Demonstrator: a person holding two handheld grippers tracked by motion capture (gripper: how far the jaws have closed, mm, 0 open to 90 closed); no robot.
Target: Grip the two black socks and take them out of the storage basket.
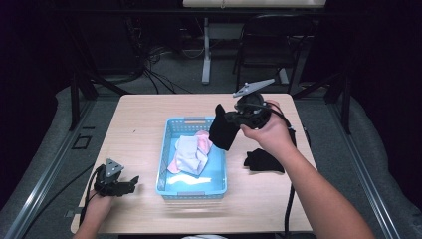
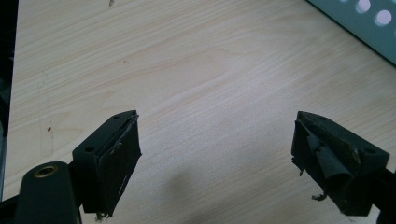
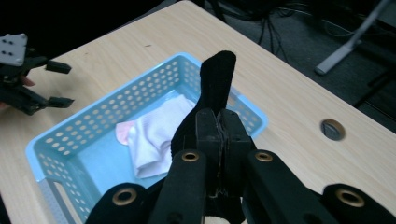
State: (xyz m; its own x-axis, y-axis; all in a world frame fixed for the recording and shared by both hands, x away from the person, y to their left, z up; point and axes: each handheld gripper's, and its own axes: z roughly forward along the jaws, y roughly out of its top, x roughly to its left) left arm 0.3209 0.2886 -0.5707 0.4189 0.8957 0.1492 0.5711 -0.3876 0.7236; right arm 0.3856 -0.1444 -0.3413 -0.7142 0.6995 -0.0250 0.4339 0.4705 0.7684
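Observation:
My right gripper [image 1: 230, 119] is shut on a black sock [image 1: 222, 131] that hangs above the right rim of a light blue basket [image 1: 169, 132]. In the right gripper view the black sock [image 3: 215, 84] sticks up from between the closed jaws, with the basket [image 3: 60, 140] below it. White and pink socks [image 1: 190, 153] lie in the basket. A second black sock [image 1: 263, 160] lies on the table to the basket's right. My left gripper [image 1: 133, 182] rests low on the table left of the basket, its jaws wide apart with nothing between them [image 2: 217, 154].
The wooden table [image 1: 139, 114] has bare room at the left and far side. A round cable hole [image 3: 332, 129] sits in the tabletop. Behind the table stand a chair [image 1: 271, 40] and a desk leg [image 1: 206, 50] on a floor with cables.

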